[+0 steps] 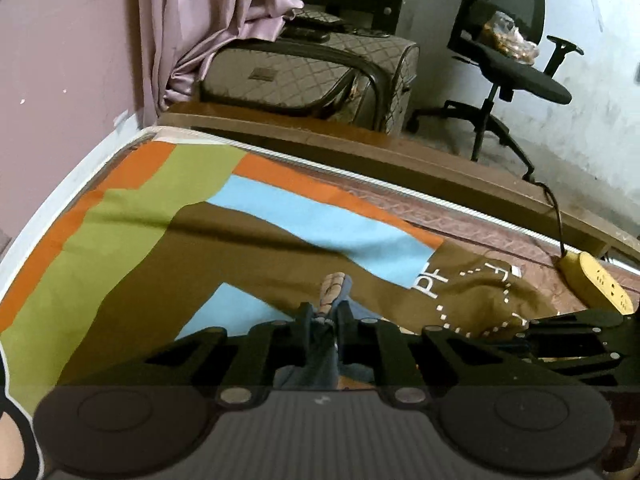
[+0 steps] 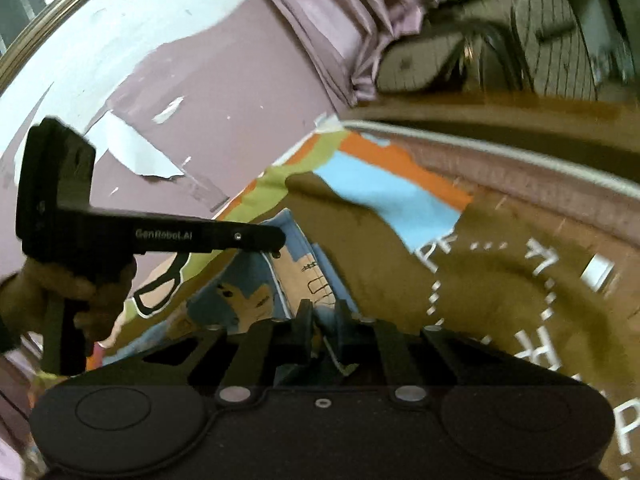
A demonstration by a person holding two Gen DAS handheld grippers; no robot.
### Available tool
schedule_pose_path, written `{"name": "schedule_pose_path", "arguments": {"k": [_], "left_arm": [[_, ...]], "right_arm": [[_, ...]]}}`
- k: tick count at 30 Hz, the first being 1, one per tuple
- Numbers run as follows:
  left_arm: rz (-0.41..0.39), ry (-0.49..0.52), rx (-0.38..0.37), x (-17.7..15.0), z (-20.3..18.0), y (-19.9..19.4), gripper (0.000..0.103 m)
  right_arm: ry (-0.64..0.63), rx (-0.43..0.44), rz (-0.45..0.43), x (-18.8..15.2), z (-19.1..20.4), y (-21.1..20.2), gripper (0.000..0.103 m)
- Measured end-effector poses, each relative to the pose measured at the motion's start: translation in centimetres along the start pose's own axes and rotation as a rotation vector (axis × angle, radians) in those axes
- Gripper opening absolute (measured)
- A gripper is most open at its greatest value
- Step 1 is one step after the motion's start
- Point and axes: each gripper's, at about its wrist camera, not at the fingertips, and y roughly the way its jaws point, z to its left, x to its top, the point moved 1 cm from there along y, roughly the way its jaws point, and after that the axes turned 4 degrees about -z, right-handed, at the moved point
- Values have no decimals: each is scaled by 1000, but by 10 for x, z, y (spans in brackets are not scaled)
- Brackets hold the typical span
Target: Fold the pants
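Observation:
The pants [image 2: 256,292] are light blue with cartoon prints and hang above a bed sheet [image 1: 120,248] of brown, green, orange and blue patches. My left gripper [image 1: 323,312] is shut on a bunched edge of the pants [image 1: 334,290]. My right gripper [image 2: 322,312] is shut on another edge of the pants, which spread up and to the left from it. In the right wrist view the left gripper [image 2: 276,242] reaches in from the left, held by a hand, its tip at the top of the pants. The right gripper's body [image 1: 576,344] shows at the right of the left wrist view.
The bed's wooden frame [image 1: 400,152] runs along the far side. A yellow power strip [image 1: 596,284] with a black cord lies on the mattress at right. A quilted suitcase [image 1: 304,76], a mauve curtain [image 1: 208,20] and a black office chair [image 1: 508,52] stand beyond the bed.

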Motion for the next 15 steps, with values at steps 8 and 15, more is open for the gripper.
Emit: {"name": "schedule_pose_path", "arguments": {"k": [8, 15], "left_arm": [[21, -82, 119, -14, 9, 24, 47], [-52, -70, 241, -34, 19, -40, 69]], "right_arm": [[-107, -84, 85, -8, -8, 25, 32], [-417, -78, 19, -10, 25, 25, 52]]}}
